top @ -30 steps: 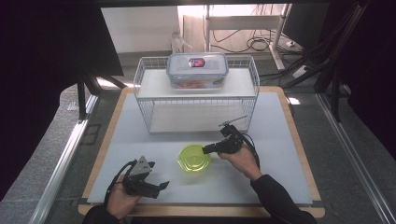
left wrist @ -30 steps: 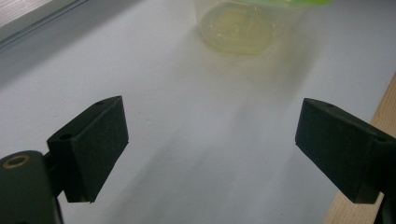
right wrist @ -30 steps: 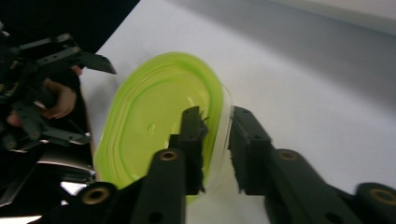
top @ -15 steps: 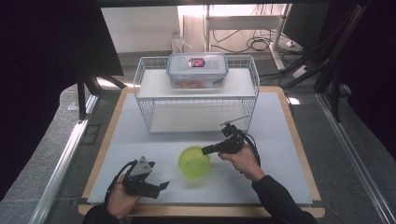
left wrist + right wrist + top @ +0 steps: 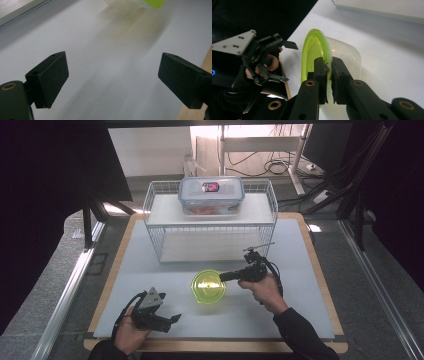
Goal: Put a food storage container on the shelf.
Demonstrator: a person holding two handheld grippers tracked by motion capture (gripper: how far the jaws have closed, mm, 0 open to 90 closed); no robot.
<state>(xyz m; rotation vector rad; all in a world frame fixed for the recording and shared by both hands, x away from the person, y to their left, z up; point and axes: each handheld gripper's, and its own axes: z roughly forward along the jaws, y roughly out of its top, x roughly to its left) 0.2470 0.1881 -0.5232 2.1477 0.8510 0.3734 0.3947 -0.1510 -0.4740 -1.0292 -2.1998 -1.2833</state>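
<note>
The green-lidded container (image 5: 208,286) stands on the white mat (image 5: 150,270), near the middle of the front half, at about 6 o'clock from the wire rack (image 5: 210,227). The right gripper (image 5: 226,276) comes to it from 3 o'clock and lies almost level, with its long axis running from 3 to 9 o'clock across the table.

In the right gripper view, the 2 jaws have just been closing and now stand nearly together on the rim of the green lid (image 5: 312,52), with the edge of the lid between them. 1 jaw is on the top face of the lid and the other is on the side of the clear body (image 5: 345,53), so I judge that the grip is on the lid edge, at the 3 o'clock side of the container. The lid looks round, so the direction that matters is the line from the pinched edge to the far edge at 9 o'clock.

The left gripper (image 5: 172,318) rests low at about 8 o'clock from the container, well apart from it. Its jaws stand wide open with nothing between them, and in the left gripper view the container (image 5: 152,3) is only a blurred green shape far ahead at the top.

The right hand is clearly the nearer one. Any lift or peel will probably start from its side, and the left gripper must first travel toward 2 o'clock if it has to steady the body.
</note>
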